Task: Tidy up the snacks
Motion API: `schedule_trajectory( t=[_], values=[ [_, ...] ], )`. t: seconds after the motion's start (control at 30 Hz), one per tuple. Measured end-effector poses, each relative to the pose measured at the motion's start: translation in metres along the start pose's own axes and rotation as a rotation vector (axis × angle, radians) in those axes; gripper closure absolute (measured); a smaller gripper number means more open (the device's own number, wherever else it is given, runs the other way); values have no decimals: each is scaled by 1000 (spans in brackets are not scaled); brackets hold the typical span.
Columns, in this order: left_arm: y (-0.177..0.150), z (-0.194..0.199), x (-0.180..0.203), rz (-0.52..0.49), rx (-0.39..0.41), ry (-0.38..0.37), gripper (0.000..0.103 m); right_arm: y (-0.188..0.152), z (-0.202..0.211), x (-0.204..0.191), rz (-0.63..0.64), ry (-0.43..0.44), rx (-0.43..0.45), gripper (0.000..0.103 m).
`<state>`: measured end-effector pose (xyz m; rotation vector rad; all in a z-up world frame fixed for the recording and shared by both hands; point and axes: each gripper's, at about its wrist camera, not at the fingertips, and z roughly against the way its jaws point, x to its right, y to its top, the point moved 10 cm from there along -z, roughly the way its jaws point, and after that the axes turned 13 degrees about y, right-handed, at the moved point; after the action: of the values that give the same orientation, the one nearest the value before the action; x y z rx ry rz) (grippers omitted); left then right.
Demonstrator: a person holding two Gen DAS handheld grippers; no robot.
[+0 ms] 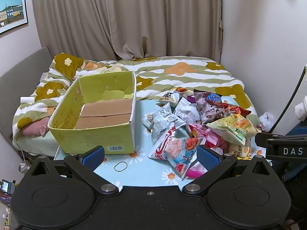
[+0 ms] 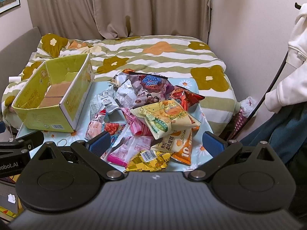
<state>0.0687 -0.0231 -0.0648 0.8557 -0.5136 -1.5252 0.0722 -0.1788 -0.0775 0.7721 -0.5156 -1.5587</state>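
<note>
A pile of snack bags [image 1: 203,120] lies on the light blue flowered table [image 1: 134,172], right of an open yellow-green cardboard box [image 1: 92,138] that holds nothing. The pile also shows in the right wrist view [image 2: 153,115], with the box [image 2: 51,103] to its left. My left gripper [image 1: 150,158] is open and empty, above the table's near edge between box and pile. My right gripper [image 2: 156,143] is open and empty, hovering over the near side of the pile, above a yellow bag [image 2: 149,161].
A rubber band [image 1: 120,166] lies on the table near the box. A bed with a flowered quilt [image 1: 172,72] stands behind the table, curtains beyond. The person's body in white and blue [image 2: 287,76] is at the right. The other gripper's arm [image 1: 284,149] shows at the right edge.
</note>
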Motion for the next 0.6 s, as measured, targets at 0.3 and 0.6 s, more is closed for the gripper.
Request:
schedule_trajectory(
  t=[0.3, 0.6],
  values=[
    [-1, 1, 2, 1, -1, -13, 0, -1, 0, 2, -1, 1, 0, 0],
    [-1, 1, 2, 0, 2, -14, 0, -1, 1, 1, -1, 0, 1, 0]
  ],
)
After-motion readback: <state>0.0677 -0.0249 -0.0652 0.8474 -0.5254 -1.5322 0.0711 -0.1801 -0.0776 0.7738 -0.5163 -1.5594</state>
